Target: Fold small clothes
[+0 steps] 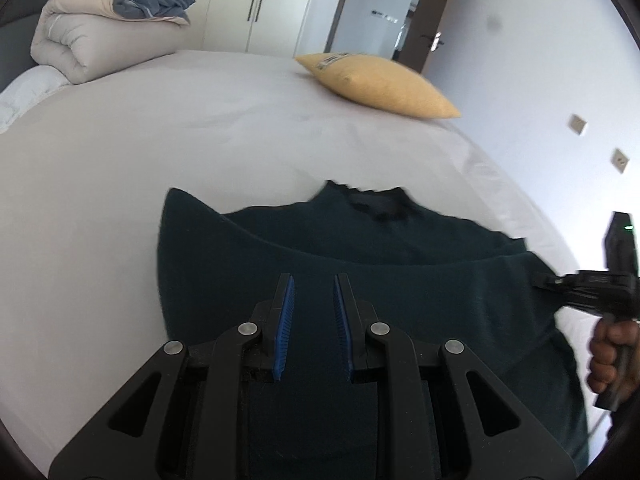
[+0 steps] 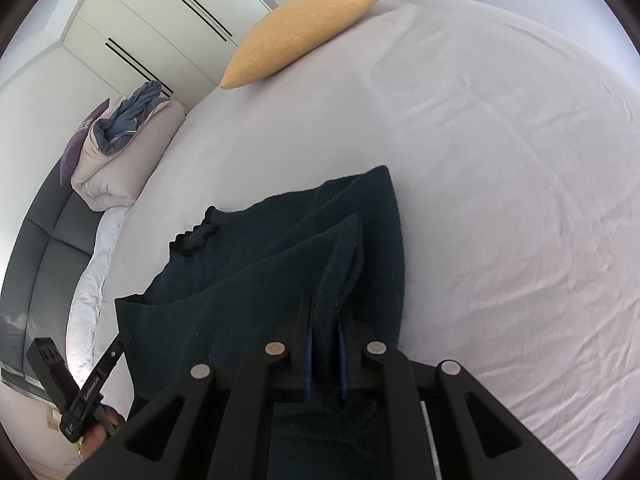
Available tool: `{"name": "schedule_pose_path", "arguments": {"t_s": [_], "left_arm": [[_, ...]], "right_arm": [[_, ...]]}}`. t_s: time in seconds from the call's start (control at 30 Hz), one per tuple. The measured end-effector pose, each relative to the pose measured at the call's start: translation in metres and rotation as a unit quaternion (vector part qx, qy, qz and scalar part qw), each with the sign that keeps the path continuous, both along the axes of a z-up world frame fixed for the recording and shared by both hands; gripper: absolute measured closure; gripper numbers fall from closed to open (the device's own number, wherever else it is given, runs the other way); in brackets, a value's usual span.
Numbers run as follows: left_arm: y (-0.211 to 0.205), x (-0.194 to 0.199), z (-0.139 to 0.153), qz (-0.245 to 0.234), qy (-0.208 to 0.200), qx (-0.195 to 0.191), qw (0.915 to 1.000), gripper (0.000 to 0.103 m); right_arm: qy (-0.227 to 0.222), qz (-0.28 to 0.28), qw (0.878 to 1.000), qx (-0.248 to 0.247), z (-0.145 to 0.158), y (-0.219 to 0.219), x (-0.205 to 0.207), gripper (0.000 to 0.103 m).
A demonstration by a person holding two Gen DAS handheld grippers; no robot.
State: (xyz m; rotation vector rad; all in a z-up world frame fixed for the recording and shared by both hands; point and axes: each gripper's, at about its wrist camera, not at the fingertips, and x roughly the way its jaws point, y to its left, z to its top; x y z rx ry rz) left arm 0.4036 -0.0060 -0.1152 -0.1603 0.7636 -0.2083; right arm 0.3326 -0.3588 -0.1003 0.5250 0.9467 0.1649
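The right gripper [image 2: 325, 344] is clamped on the dark garment's [image 1: 360, 280] edge; the left gripper's [image 1: 314, 300] fingers, slightly apart, hover empty over its middle on the bed [image 1: 160, 140].

Soft cloth everywhere I look, hard matt plastic in my hands.
My dark teal sweater [image 2: 256, 280] looks fuzzy and matt; the bed sheet [image 2: 500, 160] is smooth, faintly creased cotton; the yellow cushion [image 1: 380, 84] coarse-woven; gripper arms matt black plastic, shiny metal rivets.
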Motion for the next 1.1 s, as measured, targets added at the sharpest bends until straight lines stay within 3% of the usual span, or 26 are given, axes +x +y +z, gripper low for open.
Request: {"name": "schedule_pose_path", "arguments": {"t_s": [0.07,0.2,0.3,0.47,0.57,0.67,0.83,0.97,1.1], "left_arm": [[0.005,0.010,-0.015,0.016,0.022,0.025,0.9993,0.084],[0.025,0.011,-0.031,0.031,0.023,-0.004,0.9993,0.084],[0.023,0.010,-0.031,0.035,0.010,0.041,0.9985,0.084],[0.043,0.014,-0.037,0.064,0.017,0.061,0.9959,0.084],[0.059,0.018,-0.045,0.082,0.026,0.058,0.9946,0.081],[0.057,0.018,-0.049,0.086,0.020,0.095,0.9916,0.081],[0.055,0.019,-0.050,0.088,0.020,0.107,0.9901,0.081],[0.060,0.016,-0.046,0.088,0.024,0.084,0.9923,0.081],[0.093,-0.001,-0.026,0.107,0.024,0.002,0.9939,0.081]], "right_arm": [[0.000,0.007,1.000,-0.004,-0.001,0.003,0.002,0.090],[-0.001,0.022,1.000,-0.006,-0.001,0.007,0.003,0.090],[0.001,0.020,1.000,-0.011,-0.001,0.007,0.003,0.090],[0.001,0.010,1.000,-0.027,0.002,0.004,0.004,0.089],[0.002,-0.002,1.000,-0.028,0.003,0.004,0.003,0.082],[0.000,0.001,0.998,-0.057,0.004,0.007,0.004,0.078],[0.010,-0.005,0.998,-0.058,-0.006,-0.001,0.005,0.078],[0.008,-0.010,0.998,-0.053,-0.005,-0.006,0.001,0.078],[-0.017,-0.040,0.996,-0.083,0.020,-0.010,-0.018,0.076]]}}
